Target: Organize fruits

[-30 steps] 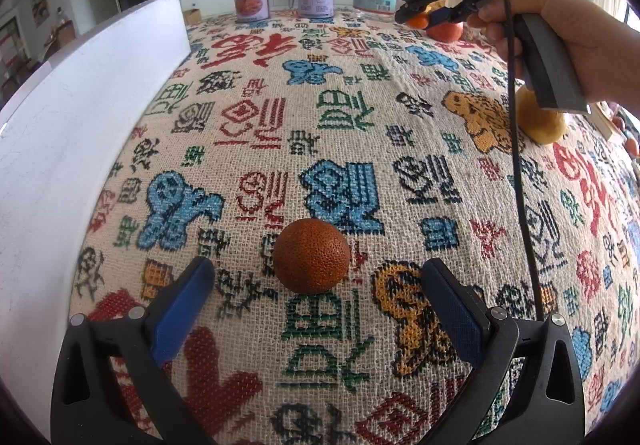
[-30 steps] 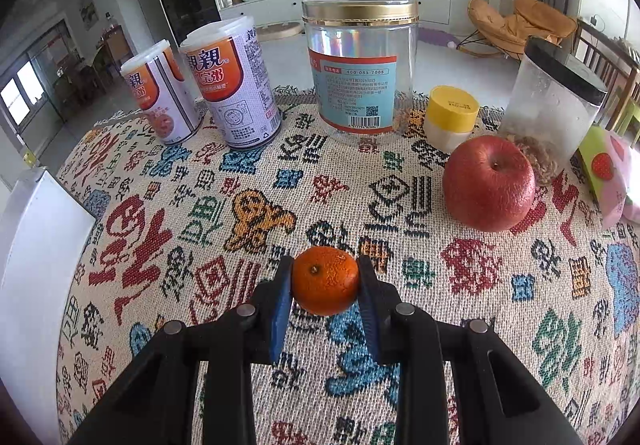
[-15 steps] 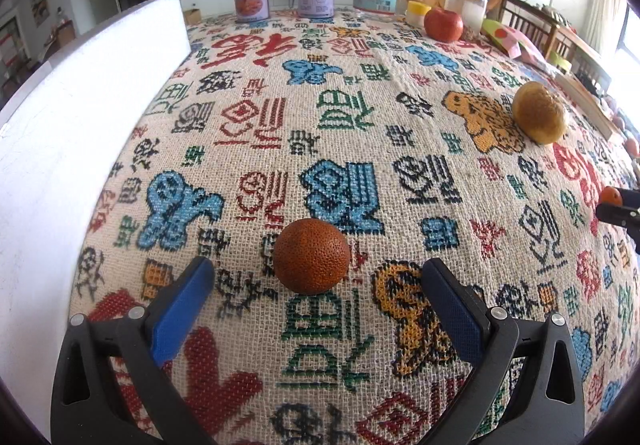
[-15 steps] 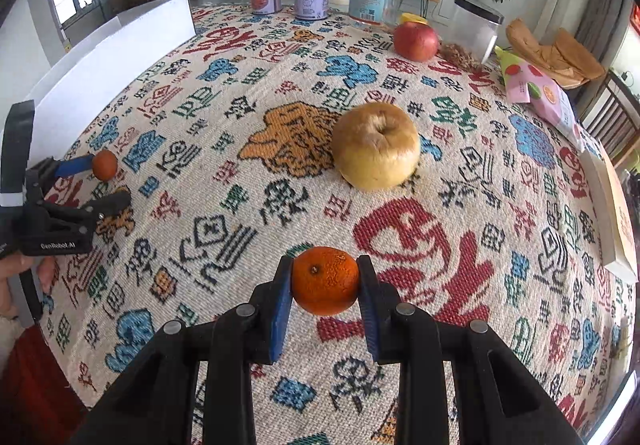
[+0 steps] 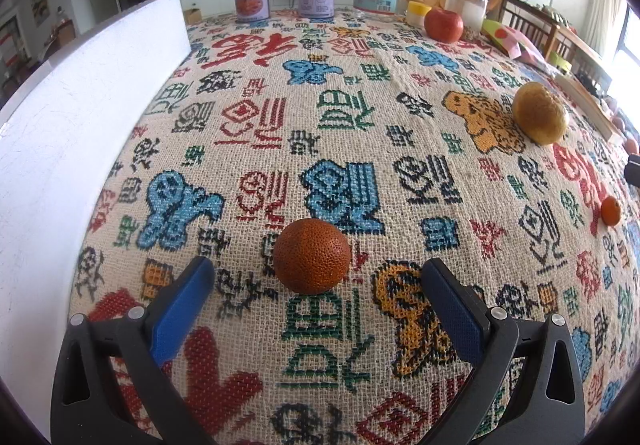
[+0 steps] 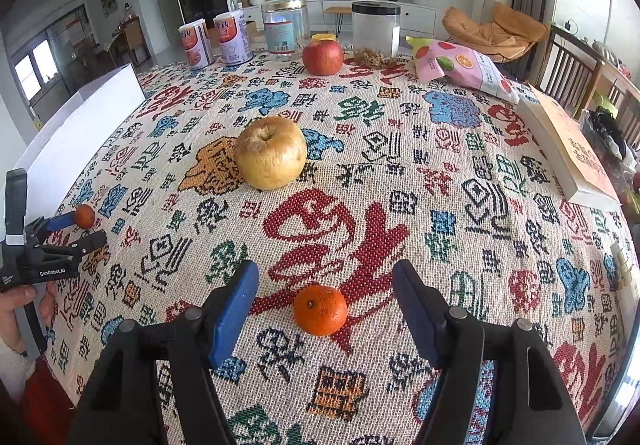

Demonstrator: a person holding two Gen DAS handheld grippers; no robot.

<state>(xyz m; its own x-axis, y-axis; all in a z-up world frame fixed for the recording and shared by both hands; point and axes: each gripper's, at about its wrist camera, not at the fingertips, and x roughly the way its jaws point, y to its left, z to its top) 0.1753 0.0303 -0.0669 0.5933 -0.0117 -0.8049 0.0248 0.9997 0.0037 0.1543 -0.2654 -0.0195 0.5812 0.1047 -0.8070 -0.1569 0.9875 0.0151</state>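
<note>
Mandarin [image 6: 320,309] lies between released right hand-held gripper [image 6: 325,299] jaws; "GenRobot.AI" marks spread left hand-held gripper [image 6: 86,229].

Two printed cans [image 6: 214,41] stand at upper left beside a clear jar [image 6: 285,27]; a snack bag [image 6: 460,71] and book [image 6: 568,149] lie right.

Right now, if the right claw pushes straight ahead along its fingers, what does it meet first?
Most likely the small orange, lying on the tablecloth between the open fingers of the right claw. Its jaws have just been opening and touch nothing. The yellow apple sits further on, slightly left.
</note>
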